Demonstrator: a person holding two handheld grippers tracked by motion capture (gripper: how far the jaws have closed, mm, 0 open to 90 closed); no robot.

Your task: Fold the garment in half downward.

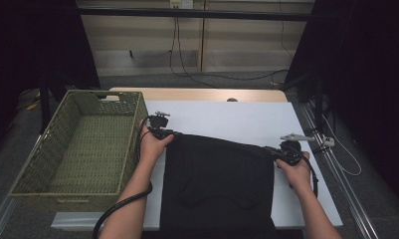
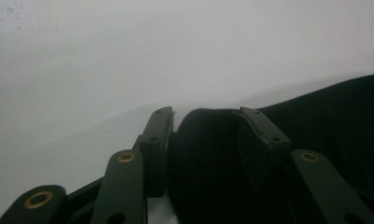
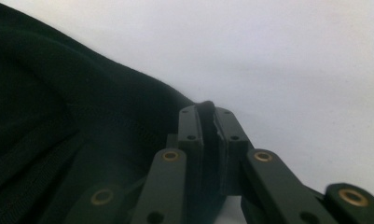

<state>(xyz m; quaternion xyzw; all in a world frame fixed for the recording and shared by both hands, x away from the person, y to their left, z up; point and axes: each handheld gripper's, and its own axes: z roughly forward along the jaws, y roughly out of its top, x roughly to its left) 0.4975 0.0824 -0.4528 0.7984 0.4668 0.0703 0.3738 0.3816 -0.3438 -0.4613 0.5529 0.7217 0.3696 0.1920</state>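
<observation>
Writing: none readable on the black cloth [image 1: 218,179] or the basket [image 1: 82,149].
Cloth: spread flat on the white desk [image 1: 237,119], right of the basket.
Left hand-held gripper [image 2: 205,116]: at the cloth's far left corner, jaws partly apart, a thick fold between them.
Right hand-held gripper [image 3: 208,112]: jaws pinched tight on the cloth's far right edge.
Forearms: both reach forward from the near edge.
</observation>
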